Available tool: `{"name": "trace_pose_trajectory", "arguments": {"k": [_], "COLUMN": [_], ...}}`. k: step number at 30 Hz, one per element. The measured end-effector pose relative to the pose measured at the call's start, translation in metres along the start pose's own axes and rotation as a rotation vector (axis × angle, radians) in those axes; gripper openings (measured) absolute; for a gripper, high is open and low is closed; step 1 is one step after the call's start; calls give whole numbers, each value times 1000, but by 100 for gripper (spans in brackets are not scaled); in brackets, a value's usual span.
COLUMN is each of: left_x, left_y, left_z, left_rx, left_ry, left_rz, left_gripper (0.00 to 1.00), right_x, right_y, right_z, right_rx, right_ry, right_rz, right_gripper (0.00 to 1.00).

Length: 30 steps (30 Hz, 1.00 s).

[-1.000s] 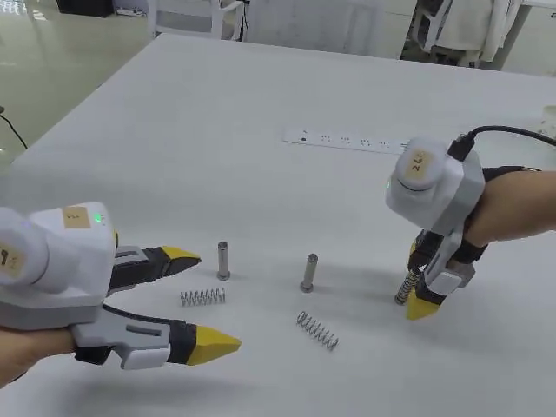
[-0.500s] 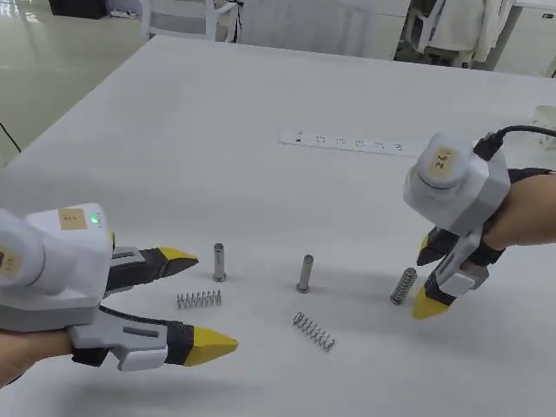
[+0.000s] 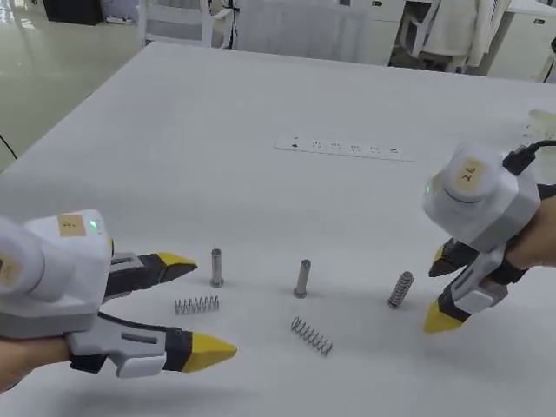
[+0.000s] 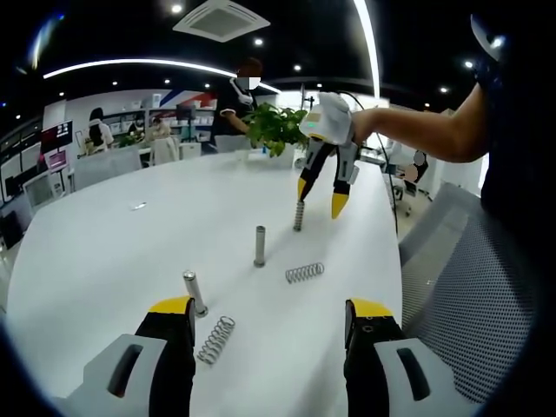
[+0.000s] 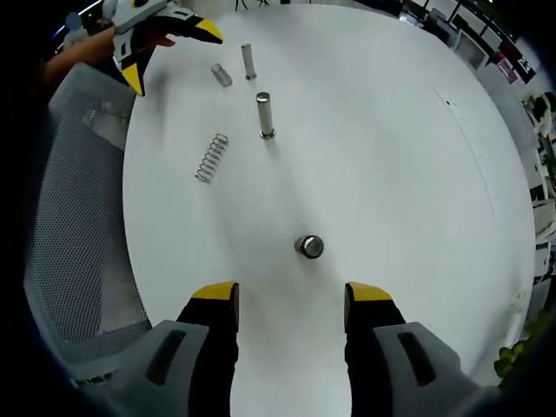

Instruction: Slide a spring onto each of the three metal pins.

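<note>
The right gripper (image 3: 439, 291) had let go and drawn back with its jaws spread, so the first spring (image 3: 400, 289) sat on the right pin (image 5: 309, 247), while the left gripper (image 4: 272, 307), also spread, waited near the two loose springs (image 3: 196, 305) and two bare pins (image 3: 216, 267).

Head view down over table (image 3: 261, 130); gripper views close, opposed, sharing middle pin (image 3: 301, 278).

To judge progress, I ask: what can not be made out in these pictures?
Head view: the mounted spring covers its pin; its seating is too small to tell.
Right gripper view: that pin is end-on, its length hidden.
Head view: the edge cuts a pale object.
</note>
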<state>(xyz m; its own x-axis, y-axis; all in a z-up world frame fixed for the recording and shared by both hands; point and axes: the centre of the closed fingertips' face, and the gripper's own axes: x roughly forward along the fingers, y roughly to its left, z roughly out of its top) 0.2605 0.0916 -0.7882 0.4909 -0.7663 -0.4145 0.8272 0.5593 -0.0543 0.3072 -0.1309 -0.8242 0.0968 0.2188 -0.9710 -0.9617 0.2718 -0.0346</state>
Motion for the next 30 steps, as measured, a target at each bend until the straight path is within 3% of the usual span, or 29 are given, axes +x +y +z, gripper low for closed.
{"name": "trace_pose_trajectory", "arguments": {"k": [14, 30], "left_x": [0, -2], "left_y": [-1, -2], "left_z": [0, 0], "left_rx": [4, 9], "left_ry": [-2, -6], "left_rz": [-2, 2], "left_gripper": [65, 66], "right_x": [-3, -7], "right_y": [21, 45], "right_z": [-6, 2], "right_rx": [12, 14], "right_ry": [-17, -53], "right_rz": [5, 20], "right_gripper": [48, 46]}}
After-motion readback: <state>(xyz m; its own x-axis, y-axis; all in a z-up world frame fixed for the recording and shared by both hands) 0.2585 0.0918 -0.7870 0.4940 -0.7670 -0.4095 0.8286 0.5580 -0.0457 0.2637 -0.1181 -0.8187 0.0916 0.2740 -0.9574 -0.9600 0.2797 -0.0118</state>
